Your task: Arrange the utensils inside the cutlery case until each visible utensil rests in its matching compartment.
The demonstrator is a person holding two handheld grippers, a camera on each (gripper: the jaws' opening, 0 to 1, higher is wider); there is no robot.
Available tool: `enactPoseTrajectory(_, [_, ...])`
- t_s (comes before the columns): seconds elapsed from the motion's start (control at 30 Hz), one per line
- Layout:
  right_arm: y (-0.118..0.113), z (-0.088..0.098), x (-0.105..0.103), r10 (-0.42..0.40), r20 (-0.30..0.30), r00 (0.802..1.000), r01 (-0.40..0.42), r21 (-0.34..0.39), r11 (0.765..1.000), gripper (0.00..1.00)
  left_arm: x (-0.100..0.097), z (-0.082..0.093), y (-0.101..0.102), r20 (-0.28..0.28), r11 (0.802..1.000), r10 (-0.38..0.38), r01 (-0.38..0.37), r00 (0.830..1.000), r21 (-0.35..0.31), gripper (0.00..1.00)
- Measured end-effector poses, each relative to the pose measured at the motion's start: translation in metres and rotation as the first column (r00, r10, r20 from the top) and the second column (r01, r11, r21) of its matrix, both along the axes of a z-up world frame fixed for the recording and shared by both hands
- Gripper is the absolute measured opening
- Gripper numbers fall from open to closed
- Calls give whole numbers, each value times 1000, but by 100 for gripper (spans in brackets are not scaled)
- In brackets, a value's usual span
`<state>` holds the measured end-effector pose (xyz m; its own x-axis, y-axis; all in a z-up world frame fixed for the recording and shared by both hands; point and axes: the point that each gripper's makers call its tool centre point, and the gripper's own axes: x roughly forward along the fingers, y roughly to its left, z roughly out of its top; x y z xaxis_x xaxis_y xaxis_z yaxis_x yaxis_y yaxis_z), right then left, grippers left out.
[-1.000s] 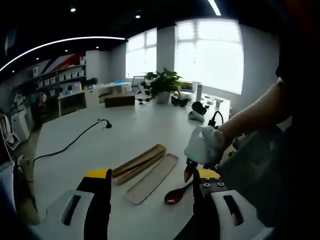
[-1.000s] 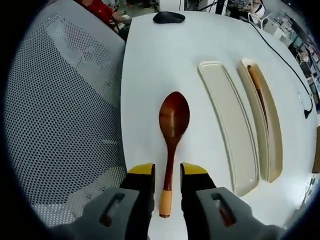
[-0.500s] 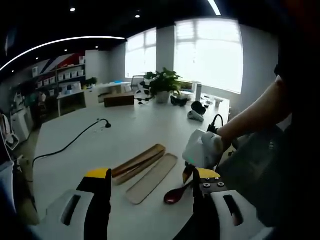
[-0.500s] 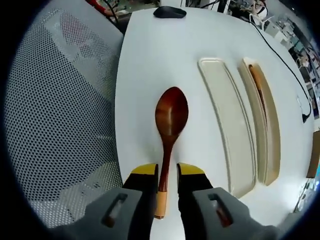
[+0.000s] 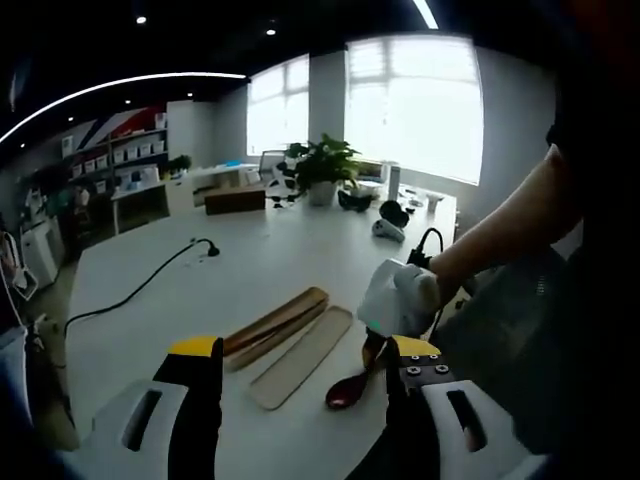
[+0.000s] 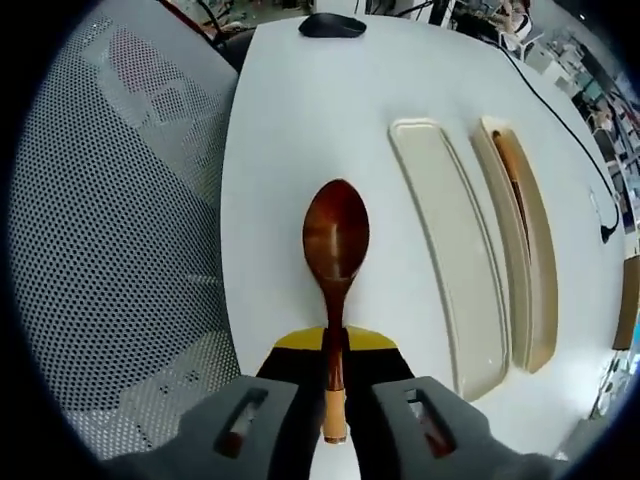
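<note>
right gripper (image 6: 334, 345): jaws squeezed on the wooden spoon (image 6: 335, 240) handle | spoon over the white table (image 6: 290, 120), beside the flat case lid (image 6: 448, 250) | left gripper (image 5: 300, 350): jaws wide apart, holding nothing | no words to read

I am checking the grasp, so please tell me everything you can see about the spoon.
The spoon looks like dark red-brown lacquered wood, with a glossy oval bowl, a thin neck and a paler, tan handle end. The right gripper is shut on its handle, bowl pointing away from the jaws. It is over the white table, near the edge by a mesh chair; whether the bowl touches the table cannot be told. It is apart from the empty beige tray beside it.
</note>
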<state>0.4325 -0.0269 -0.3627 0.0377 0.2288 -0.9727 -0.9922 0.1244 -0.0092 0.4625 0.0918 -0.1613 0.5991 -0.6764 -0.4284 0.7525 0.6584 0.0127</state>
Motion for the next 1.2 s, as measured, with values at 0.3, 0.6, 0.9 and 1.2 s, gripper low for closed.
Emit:
enactPoseTrajectory(0.3, [-1,1,0,9,-2,1000,-9,-8,1000,1,0,-4,0,-14,1000,3,-3,1000,4,68])
enactPoseTrajectory(0.6, [0,1,0,-22,-21,1000,23,28,999,1,-1,-11,3,-18,999,0,1,1000,52,68])
enactPoseTrajectory(0.9, [1,-1,-1,-2,-4,1000,2,18,1000,1,1,-13,9,-2,997,21,-21,1000,76,68])
enactPoseTrajectory(1.2, [0,-1,0,1,10,1000,-1,22,1000,1,1,-14,10,6,996,21,-21,1000,88,68])
